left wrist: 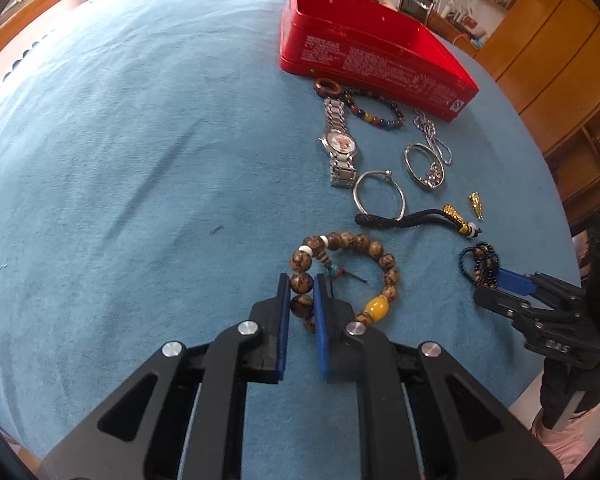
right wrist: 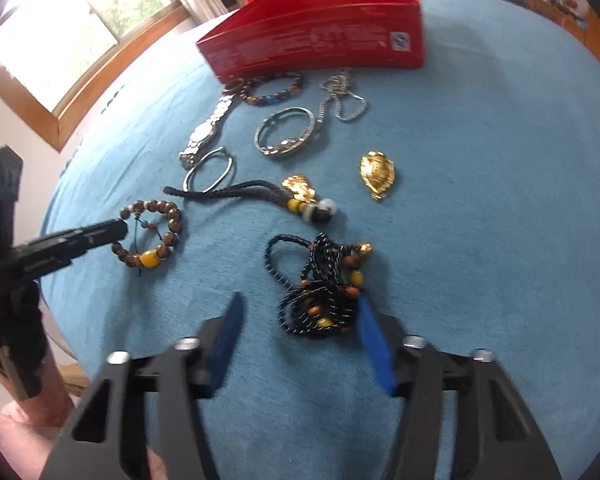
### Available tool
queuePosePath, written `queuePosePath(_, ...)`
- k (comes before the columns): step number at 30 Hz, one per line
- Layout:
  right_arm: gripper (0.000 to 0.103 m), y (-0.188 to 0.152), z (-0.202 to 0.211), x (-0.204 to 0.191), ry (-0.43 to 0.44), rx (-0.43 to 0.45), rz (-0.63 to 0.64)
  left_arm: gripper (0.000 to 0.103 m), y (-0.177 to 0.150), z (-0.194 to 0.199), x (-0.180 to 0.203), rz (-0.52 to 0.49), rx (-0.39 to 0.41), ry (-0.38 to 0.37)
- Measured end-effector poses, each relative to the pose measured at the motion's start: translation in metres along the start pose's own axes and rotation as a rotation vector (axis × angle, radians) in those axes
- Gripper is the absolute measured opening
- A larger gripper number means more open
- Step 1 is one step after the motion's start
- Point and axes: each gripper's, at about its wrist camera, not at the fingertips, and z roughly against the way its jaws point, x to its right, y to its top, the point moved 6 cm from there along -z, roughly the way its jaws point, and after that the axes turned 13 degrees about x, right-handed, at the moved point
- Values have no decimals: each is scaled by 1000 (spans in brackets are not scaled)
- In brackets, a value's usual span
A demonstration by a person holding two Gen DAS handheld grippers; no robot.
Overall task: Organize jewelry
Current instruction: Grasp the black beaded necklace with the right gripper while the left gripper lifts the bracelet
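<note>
Jewelry lies on a blue cloth in front of a red tin box [left wrist: 374, 46], which also shows in the right wrist view [right wrist: 320, 36]. My left gripper [left wrist: 302, 284] is shut on the brown wooden bead bracelet [left wrist: 380, 254] with a yellow bead, on the cloth; it also shows in the right wrist view [right wrist: 168, 236]. My right gripper [right wrist: 300, 304] is open around a black beaded cord bundle [right wrist: 320, 284], which lies between its blue fingers. In the left wrist view that bundle [left wrist: 480, 260] sits at the right gripper's tips.
A silver watch [left wrist: 340, 142], a colored bead bracelet [left wrist: 374, 114], two silver bangles [left wrist: 378, 196], a silver chain [left wrist: 432, 130], a black cord charm [left wrist: 420, 216] and a gold pendant [right wrist: 378, 176] lie between the grippers and the box. The table edge is close on the right.
</note>
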Motion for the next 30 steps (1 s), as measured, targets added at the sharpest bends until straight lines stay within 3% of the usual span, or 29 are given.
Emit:
queuePosePath(5,20,-2,3,5,34,13,-28,10,0,13,-3,8,22,-23)
queuePosePath(10,14,4,14,11,69,39,-71,10,2,27,1,3,50,-52)
queuePosePath(11,4,7,17,11,70,48,-73,10,5,29,4,-1,60,-59)
queuePosePath(17,4,31,40,13,77,118,-61,10,23,44,21,-26,117,-90)
queuePosePath(26,4,40,52,7,91,144,-26,10,34,57,39,-56,163,-126)
queuePosePath(30,4,28,34,10,66,82,-25,10,32,53,39,-50,152,-135)
